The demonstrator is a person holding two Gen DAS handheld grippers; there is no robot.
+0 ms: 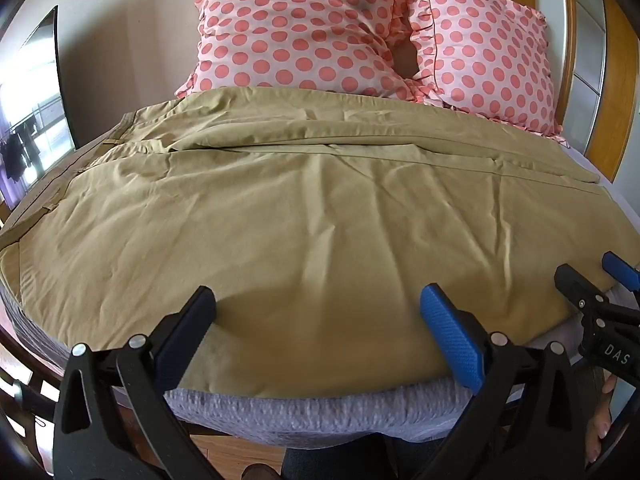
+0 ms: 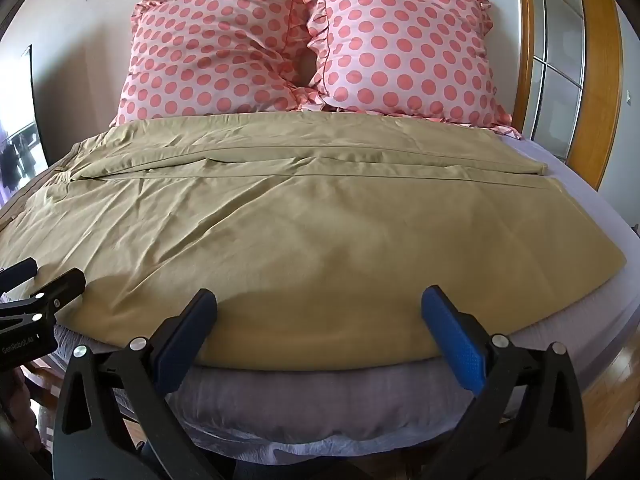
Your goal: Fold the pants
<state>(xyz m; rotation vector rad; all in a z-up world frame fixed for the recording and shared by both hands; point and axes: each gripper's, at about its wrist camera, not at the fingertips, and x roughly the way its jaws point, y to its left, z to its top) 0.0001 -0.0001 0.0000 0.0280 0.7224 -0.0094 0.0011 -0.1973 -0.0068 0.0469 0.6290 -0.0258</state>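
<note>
Khaki pants (image 1: 304, 208) lie spread flat across the bed, waistband at the left, leg ends at the right; they also show in the right wrist view (image 2: 304, 232). The two legs lie side by side, the far one near the pillows. My left gripper (image 1: 318, 300) is open and empty, its fingers resting over the near edge of the pants. My right gripper (image 2: 319, 300) is open and empty over the same near edge, further right. The right gripper also shows at the right edge of the left wrist view (image 1: 592, 272), and the left gripper shows at the left of the right wrist view (image 2: 48, 276).
Two pink polka-dot pillows (image 1: 304, 28) (image 2: 404, 48) stand at the head of the bed. The grey mattress (image 1: 320, 412) edge runs just below the pants. A wooden-framed door (image 2: 560, 60) stands at the right and a window (image 1: 28, 120) at the left.
</note>
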